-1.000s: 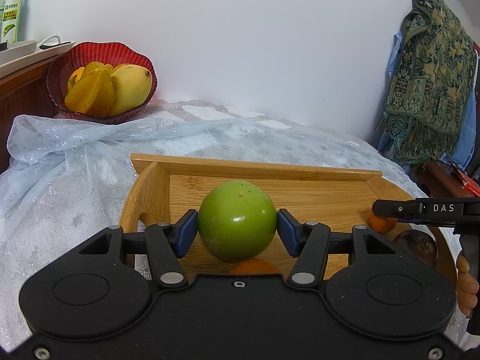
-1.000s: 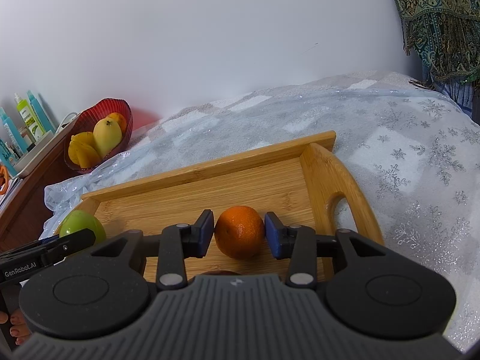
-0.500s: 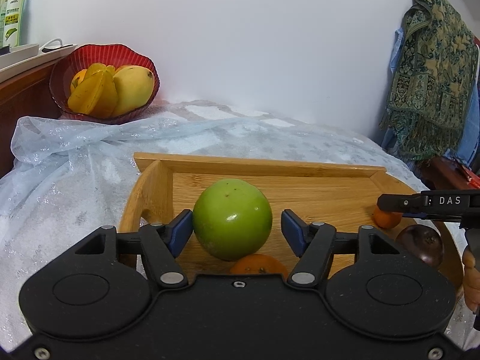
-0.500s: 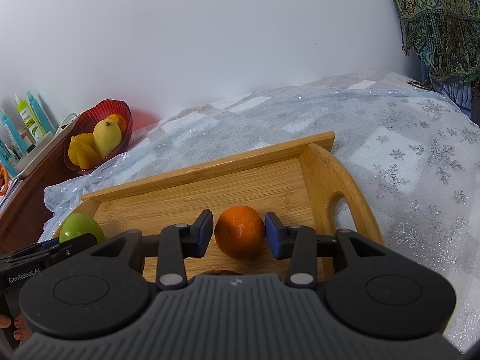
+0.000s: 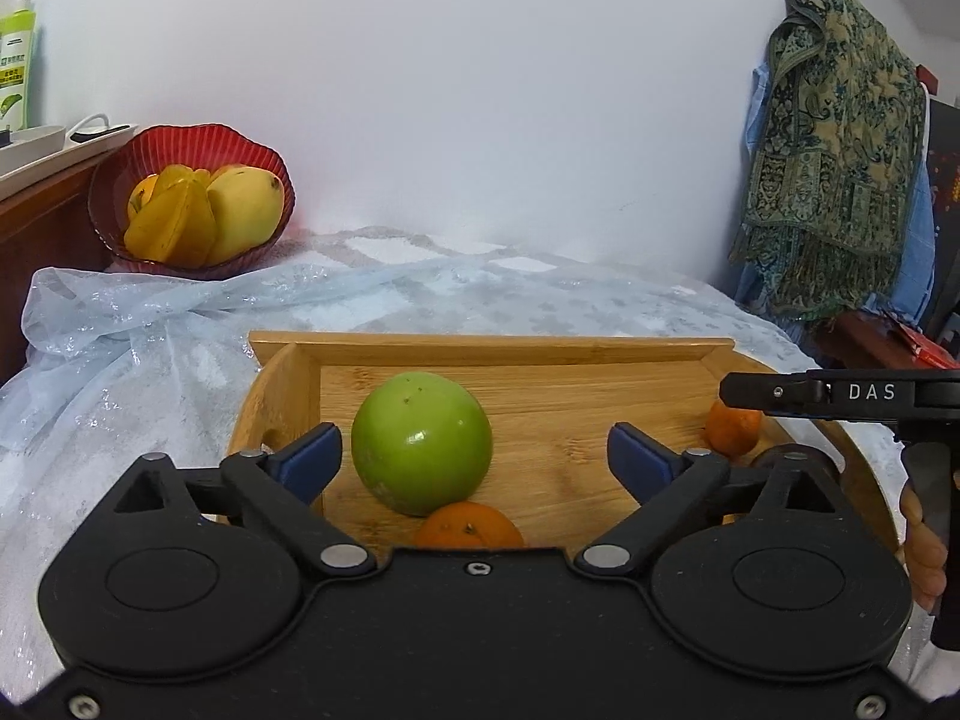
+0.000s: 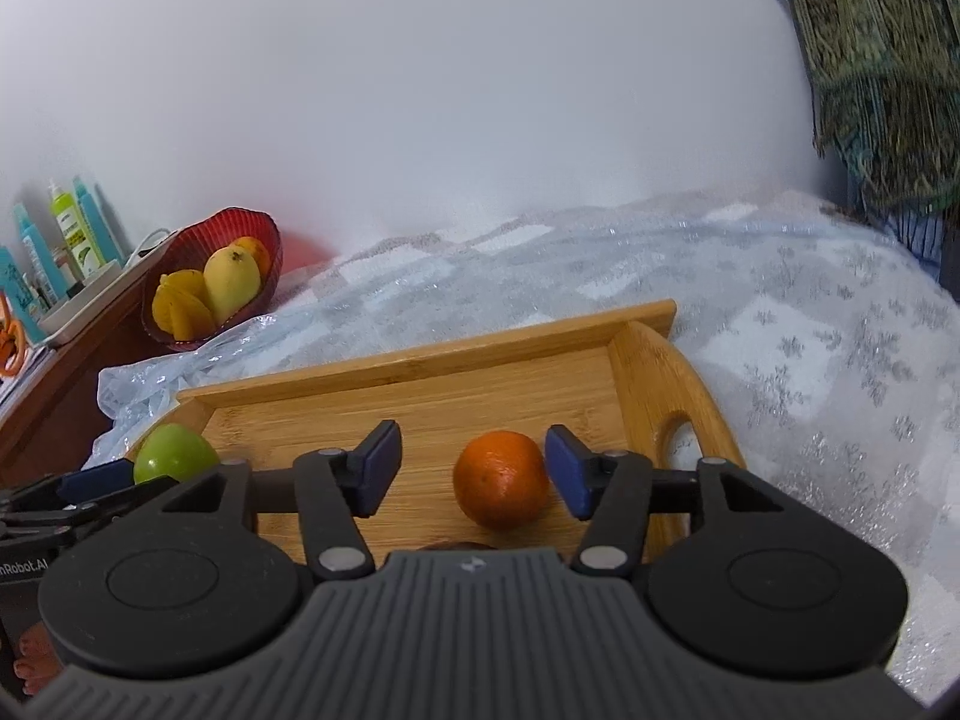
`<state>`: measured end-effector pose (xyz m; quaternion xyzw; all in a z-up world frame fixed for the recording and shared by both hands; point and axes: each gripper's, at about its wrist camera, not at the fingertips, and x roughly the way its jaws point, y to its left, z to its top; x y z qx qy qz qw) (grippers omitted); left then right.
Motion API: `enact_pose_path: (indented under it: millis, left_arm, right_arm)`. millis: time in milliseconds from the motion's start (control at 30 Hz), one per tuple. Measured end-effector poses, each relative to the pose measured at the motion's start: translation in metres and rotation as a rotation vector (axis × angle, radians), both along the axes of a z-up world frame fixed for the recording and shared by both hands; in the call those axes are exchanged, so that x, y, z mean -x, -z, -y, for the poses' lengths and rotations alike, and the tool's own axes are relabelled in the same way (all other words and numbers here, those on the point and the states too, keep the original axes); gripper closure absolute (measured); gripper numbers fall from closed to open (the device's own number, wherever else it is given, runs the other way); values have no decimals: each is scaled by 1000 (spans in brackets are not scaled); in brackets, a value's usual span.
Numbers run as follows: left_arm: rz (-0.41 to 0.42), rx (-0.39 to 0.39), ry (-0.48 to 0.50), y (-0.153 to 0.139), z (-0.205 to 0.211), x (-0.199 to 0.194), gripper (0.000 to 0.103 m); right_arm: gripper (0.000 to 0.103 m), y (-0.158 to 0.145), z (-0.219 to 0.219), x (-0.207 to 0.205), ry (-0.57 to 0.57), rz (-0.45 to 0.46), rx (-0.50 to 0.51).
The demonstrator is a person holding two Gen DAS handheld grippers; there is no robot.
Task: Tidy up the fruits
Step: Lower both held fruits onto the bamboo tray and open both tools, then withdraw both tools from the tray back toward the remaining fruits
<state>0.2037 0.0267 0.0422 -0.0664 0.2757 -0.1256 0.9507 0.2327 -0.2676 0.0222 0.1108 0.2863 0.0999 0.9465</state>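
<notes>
A green apple rests on the wooden tray, left of centre between the fingers of my left gripper. The jaws are opening and neither blue pad touches the apple. A small orange lies just in front of the apple. In the right wrist view another orange sits on the tray inside my right gripper. Those jaws are opening too: there is a wide gap on the orange's left, and its right side is close to the right pad. The apple also shows at the tray's left end.
A red bowl of mango and other yellow fruit stands at the back left beside a wooden cabinet with bottles. A dark fruit lies by the tray's right end. A patterned cloth hangs at the right. A snowflake-patterned cloth covers the table.
Both grippers have spread their jaws and let go: the left off the green apple, the right off the orange. Both fruits now rest on the tray.
</notes>
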Motion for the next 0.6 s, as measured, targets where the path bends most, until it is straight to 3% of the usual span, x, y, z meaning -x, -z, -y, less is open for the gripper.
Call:
enact_pose_path:
  millis: [167,600]
  left_arm:
    - [10,-8,-1,-4,-1,10,5]
    - [6,-24,-43,-9,-9,34,2]
  right_arm:
    - [13,-5,-9,13,-5,41,13]
    - [0,-14,-9,43,61,121,-24]
